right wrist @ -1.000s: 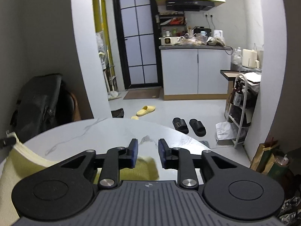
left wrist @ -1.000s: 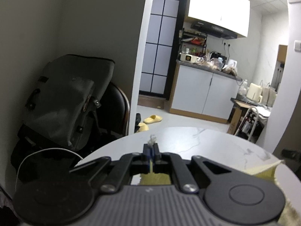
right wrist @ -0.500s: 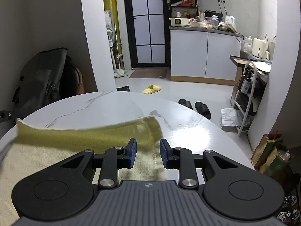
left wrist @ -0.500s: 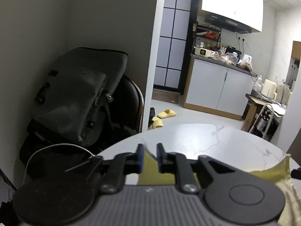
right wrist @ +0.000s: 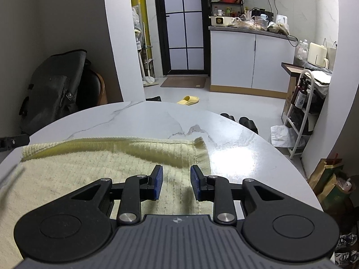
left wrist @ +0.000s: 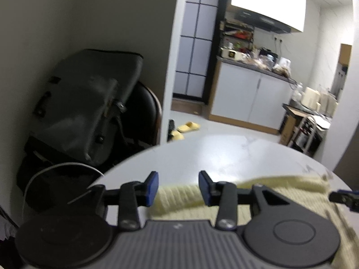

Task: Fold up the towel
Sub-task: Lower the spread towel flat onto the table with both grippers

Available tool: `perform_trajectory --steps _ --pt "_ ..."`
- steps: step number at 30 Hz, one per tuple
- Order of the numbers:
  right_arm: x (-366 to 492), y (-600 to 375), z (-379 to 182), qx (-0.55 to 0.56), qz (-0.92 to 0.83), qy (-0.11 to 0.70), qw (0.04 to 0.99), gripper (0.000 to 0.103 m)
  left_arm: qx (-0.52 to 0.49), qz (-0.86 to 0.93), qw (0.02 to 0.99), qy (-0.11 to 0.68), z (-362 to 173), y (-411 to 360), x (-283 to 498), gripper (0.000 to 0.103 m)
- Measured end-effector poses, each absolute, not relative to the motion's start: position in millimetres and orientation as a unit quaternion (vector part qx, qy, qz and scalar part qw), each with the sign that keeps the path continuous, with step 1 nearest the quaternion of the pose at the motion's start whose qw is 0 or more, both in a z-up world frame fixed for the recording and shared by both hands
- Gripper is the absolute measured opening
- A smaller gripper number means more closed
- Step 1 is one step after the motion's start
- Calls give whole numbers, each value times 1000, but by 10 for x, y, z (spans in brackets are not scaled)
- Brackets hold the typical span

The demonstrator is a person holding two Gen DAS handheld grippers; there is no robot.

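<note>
table (right wrist: 157,121): round, white marble top with grey veins, glare patch on right side; fills lower half of both views
towel (right wrist: 89,170): pale yellow, ribbed, lying on table on near side; far edge doubled over in a soft fold running left to right, right corner slightly raised; in left wrist view (left wrist: 179,197) blurred, same folded edge just beyond the jaws
bag (left wrist: 89,103): dark grey, propped on a black chair (left wrist: 145,112) against wall, behind table on left
left gripper (left wrist: 178,187): jaws opening, blue pads apart, towel edge seen in the gap below, pads not pressing it
right gripper (right wrist: 176,182): jaws spread with a clear gap, hovering low over towel near its right edge, nothing pinched; tip also visible at right edge of left wrist view
slipper (right wrist: 188,100): yellow, on floor past table
black sandals (right wrist: 244,121): 2, on floor at table's right rim
</note>
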State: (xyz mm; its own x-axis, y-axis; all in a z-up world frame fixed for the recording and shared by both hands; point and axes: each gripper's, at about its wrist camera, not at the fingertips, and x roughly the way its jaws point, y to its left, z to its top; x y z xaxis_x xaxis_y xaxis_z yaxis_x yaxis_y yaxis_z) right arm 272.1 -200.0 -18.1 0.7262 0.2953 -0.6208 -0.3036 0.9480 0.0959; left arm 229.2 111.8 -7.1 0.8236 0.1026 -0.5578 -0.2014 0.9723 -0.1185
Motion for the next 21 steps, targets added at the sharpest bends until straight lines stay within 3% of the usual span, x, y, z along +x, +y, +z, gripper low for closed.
perform_trajectory --steps 6,21 --pt "2721 -1984 -184 -9 171 339 925 30 -70 34 950 304 -128 959 2317 34" --pt "2731 -1935 -256 -28 187 358 914 31 -11 -45 937 347 -245 572 2580 34"
